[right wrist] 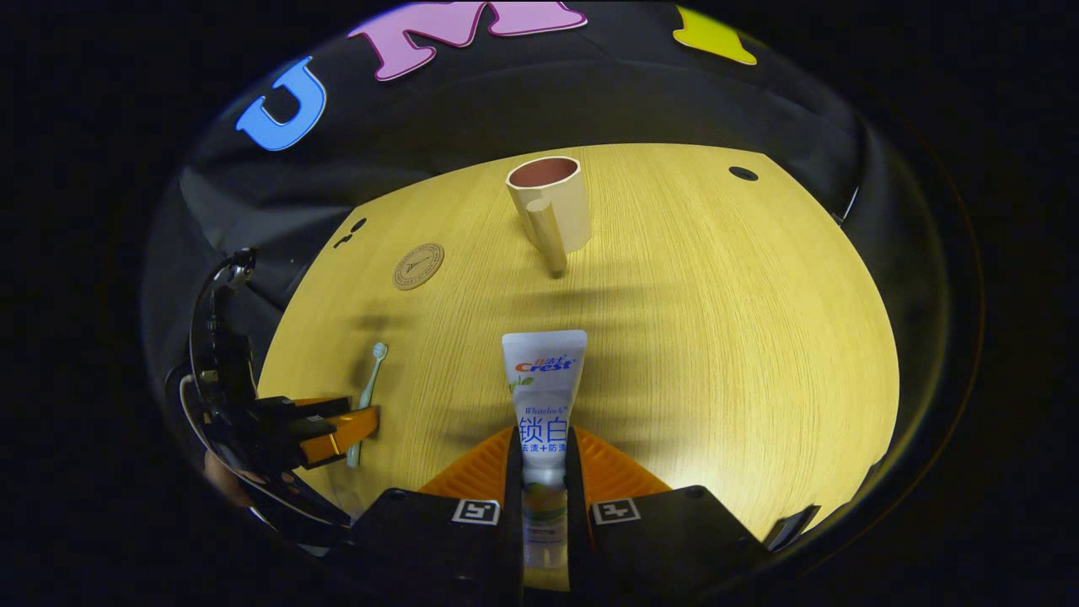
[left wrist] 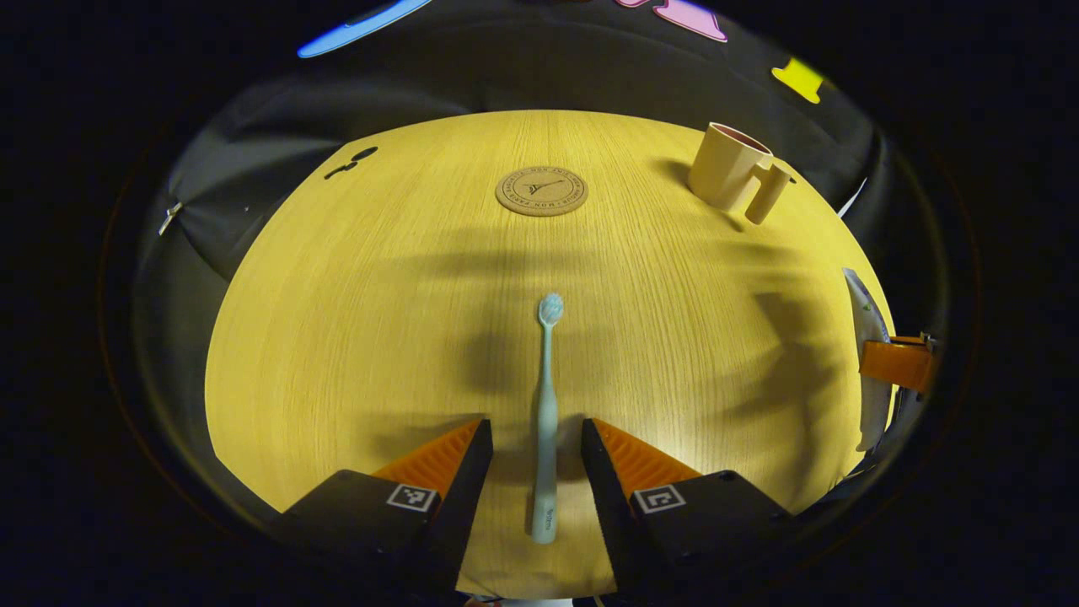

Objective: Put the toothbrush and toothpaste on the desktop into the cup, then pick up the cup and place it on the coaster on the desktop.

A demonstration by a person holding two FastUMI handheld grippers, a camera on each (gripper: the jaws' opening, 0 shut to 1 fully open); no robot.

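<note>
Meanwhile, on the table (left wrist: 337,337), the loading step is just starting: nothing has gone into the cup (right wrist: 550,206), which stands upright at the far side, well apart from the coaster (left wrist: 541,191). Nearest the onlooker, the right gripper (right wrist: 544,472) is clamped on the toothpaste (right wrist: 542,388), apparently lying flat. The left gripper (left wrist: 537,455) straddles the toothbrush (left wrist: 546,421) handle, fingers spread and not touching. Next, judging from this, the left must close, and each must lift and tip its item into the cup.

Left gripper (left wrist: 537,438) fingers apart, straddling toothbrush (left wrist: 546,421) flat on desktop (left wrist: 337,337). Coaster (left wrist: 541,190) ahead, cup (left wrist: 730,167) far right.
</note>
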